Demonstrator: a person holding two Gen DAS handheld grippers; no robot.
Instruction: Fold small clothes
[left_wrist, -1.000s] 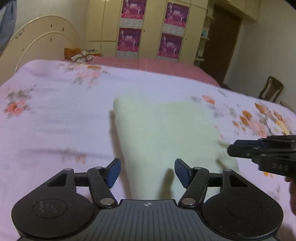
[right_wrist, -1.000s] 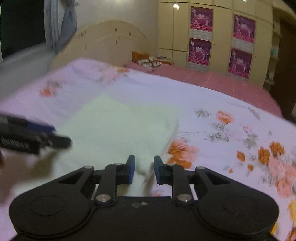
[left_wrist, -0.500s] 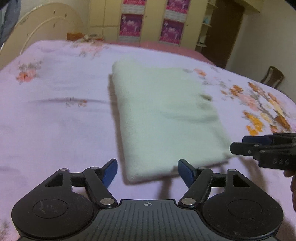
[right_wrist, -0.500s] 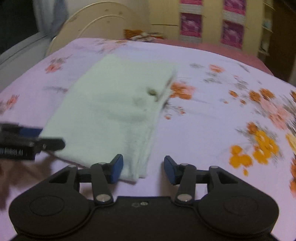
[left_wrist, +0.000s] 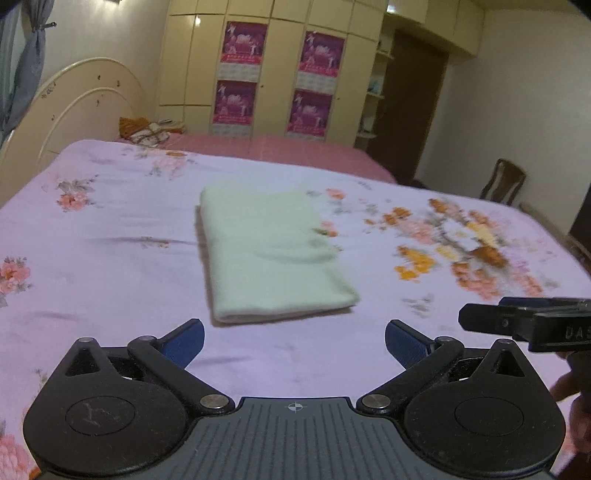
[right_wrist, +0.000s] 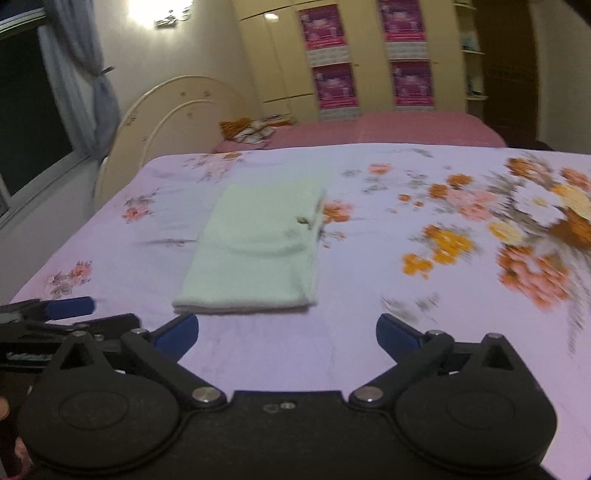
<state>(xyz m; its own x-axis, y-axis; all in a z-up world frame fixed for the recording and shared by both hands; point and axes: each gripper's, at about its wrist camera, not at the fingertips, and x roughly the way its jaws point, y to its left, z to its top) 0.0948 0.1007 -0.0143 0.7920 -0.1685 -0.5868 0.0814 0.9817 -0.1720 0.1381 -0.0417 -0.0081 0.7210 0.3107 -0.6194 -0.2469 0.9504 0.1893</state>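
Cloth (left_wrist: 273, 254), pale green and folded, lies flat on the bedsheet (left_wrist: 110, 266). A second ago it filled the space just ahead of both grippers; now it sits beyond them, clear of the fingers. Left gripper (left_wrist: 294, 341) and right gripper (right_wrist: 287, 334) are opening wide, nothing between the jaws. Only the left view shows a chair (left_wrist: 504, 184); only the right shows a window (right_wrist: 33, 110).
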